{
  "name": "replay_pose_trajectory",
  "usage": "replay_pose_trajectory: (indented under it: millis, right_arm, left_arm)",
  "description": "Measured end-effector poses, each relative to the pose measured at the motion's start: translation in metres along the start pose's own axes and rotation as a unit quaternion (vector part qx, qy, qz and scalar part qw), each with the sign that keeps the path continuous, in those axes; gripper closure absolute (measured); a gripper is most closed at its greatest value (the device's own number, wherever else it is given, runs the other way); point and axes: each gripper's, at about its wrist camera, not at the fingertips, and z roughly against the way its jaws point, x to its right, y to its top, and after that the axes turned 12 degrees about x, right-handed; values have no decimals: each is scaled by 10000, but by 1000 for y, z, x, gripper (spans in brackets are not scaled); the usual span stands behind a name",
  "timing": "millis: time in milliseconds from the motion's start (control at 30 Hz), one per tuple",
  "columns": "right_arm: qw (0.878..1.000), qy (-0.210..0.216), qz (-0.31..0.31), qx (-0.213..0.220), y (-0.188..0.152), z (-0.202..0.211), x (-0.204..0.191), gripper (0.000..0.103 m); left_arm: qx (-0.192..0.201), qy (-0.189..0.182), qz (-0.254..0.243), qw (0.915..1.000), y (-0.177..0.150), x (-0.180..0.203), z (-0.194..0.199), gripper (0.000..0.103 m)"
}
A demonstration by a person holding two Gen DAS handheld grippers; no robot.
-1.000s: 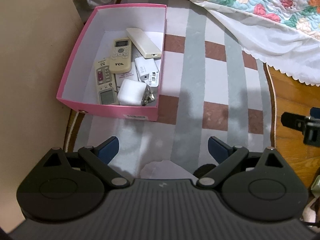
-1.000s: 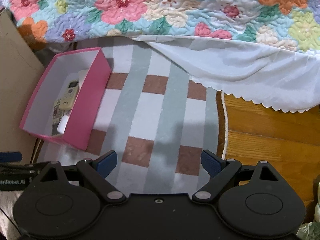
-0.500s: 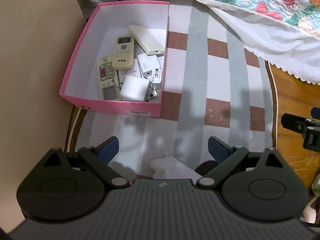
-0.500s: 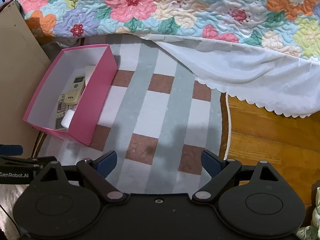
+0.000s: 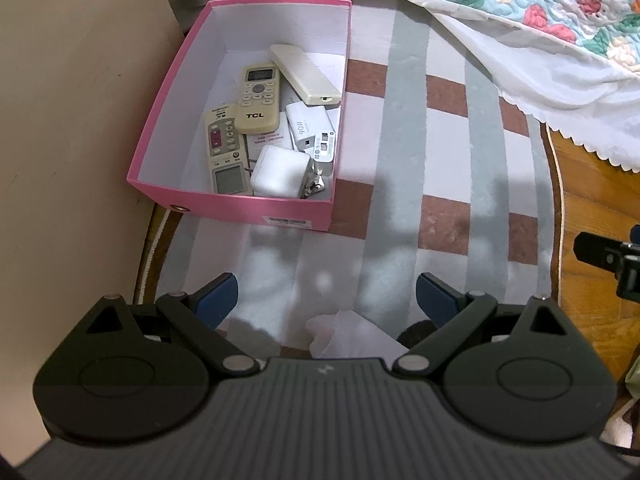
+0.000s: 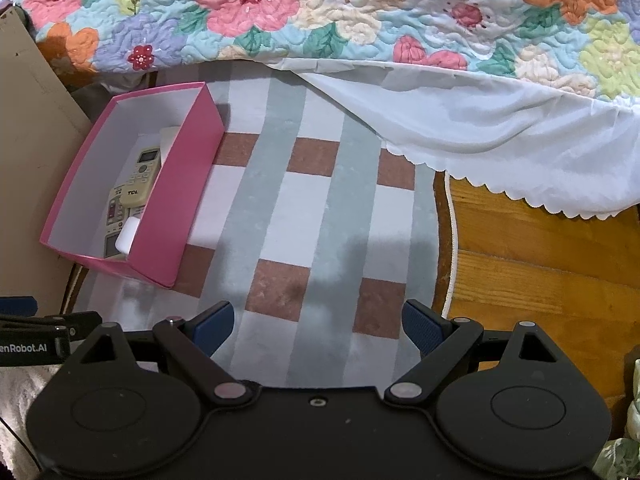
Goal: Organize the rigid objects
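The left hand-held gripper point(image 5: 326, 296) is at the bottom of its own view. Its two blue fingertips point(image 5: 218, 296) stand wide apart and nothing is between them; it hangs over the rug point(image 5: 404, 184). The right hand-held gripper point(image 6: 318, 322) is also spread open and empty, low in its view, above the same rug of grey, white and brown squares. A part of this gripper shows at the right edge of the left view.

Above the left gripper, in the upper left of the frame, the pink box point(image 5: 248, 210) sits on the rug, just beside a beige panel point(image 5: 72, 120). The box is white inside and has no lid. In it lie several rigid things. The TCL remote point(image 5: 258, 98) is near the middle, and its lower end lies partly over the grey remote point(image 5: 225, 152), which is at the lower left. The long cream remote point(image 5: 305, 74) lies diagonally toward the right wall of the box. Under it, the white power bank point(image 5: 312, 130) is near the right wall, and the white charger point(image 5: 280, 170) is at the lower edge, touching the grey remote. Some printed paper shows under them.

In the right view the same box point(image 6: 168, 216) is at the left of the frame. The flowered quilt point(image 6: 320, 12) fills the top, with a white sheet point(image 6: 480, 120) hanging under it, and the wooden floor point(image 6: 540, 264) is at the right.
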Motion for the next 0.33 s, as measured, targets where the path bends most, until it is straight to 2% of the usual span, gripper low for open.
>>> replay_pose_trajectory:
  millis: [333]
  right_arm:
    - [10000, 7, 33, -36, -1, -1, -2, 10]
  left_arm:
    - [-35, 74, 25, 10000, -1, 0, 0, 6]
